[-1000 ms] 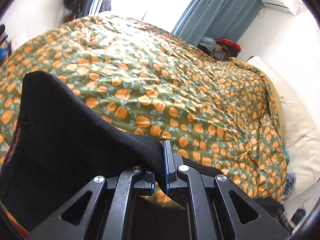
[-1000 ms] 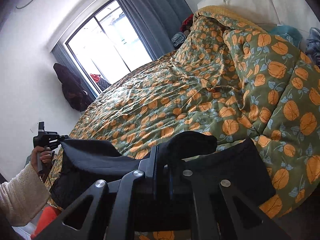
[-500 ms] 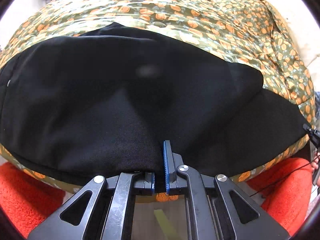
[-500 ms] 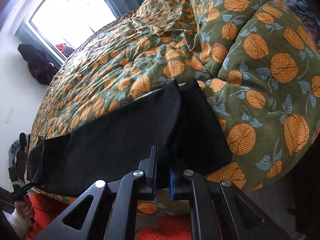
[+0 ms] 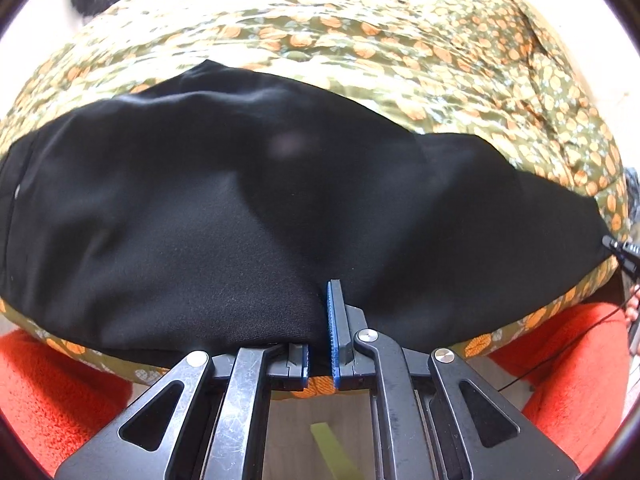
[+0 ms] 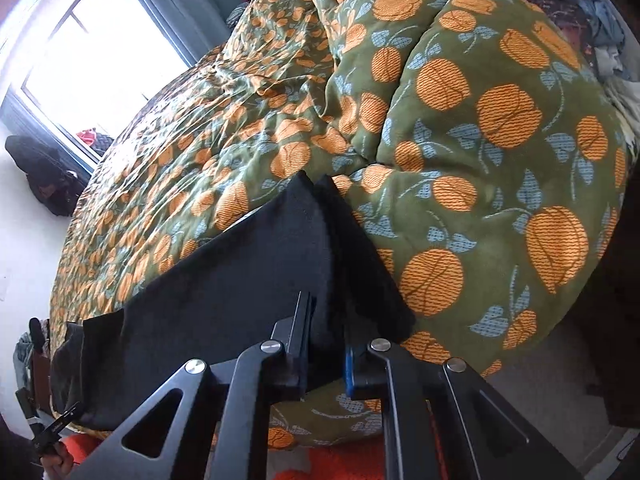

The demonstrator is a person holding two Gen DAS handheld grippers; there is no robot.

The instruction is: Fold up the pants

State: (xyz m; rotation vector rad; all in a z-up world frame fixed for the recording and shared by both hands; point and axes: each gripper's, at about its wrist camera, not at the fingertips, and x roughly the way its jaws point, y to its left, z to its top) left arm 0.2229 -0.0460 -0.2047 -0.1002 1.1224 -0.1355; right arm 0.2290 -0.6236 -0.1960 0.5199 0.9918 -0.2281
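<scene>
The black pants (image 5: 248,208) lie spread along the near edge of the bed, on the pumpkin-print duvet (image 5: 400,40). My left gripper (image 5: 320,320) is shut on the pants' near edge at the waist end. In the right wrist view the pants (image 6: 224,300) stretch away to the left. My right gripper (image 6: 326,320) is shut on the leg-end hem, where two layers overlap. The right gripper's tip (image 5: 622,250) shows at the far right of the left wrist view. The left gripper's tip (image 6: 58,426) shows at the lower left of the right wrist view.
The duvet (image 6: 460,140) bulges into a thick fold right of the pants. An orange rug (image 5: 60,392) lies on the floor below the bed edge. A window (image 6: 92,60) and dark clothes (image 6: 44,176) stand beyond the bed. A clothes heap (image 6: 592,20) lies at the far right.
Both grippers have come down from a raised hold. The pants now lie flat on the duvet near the bed edge, stretched between the two grippers. Both cameras have tilted down toward the floor.
</scene>
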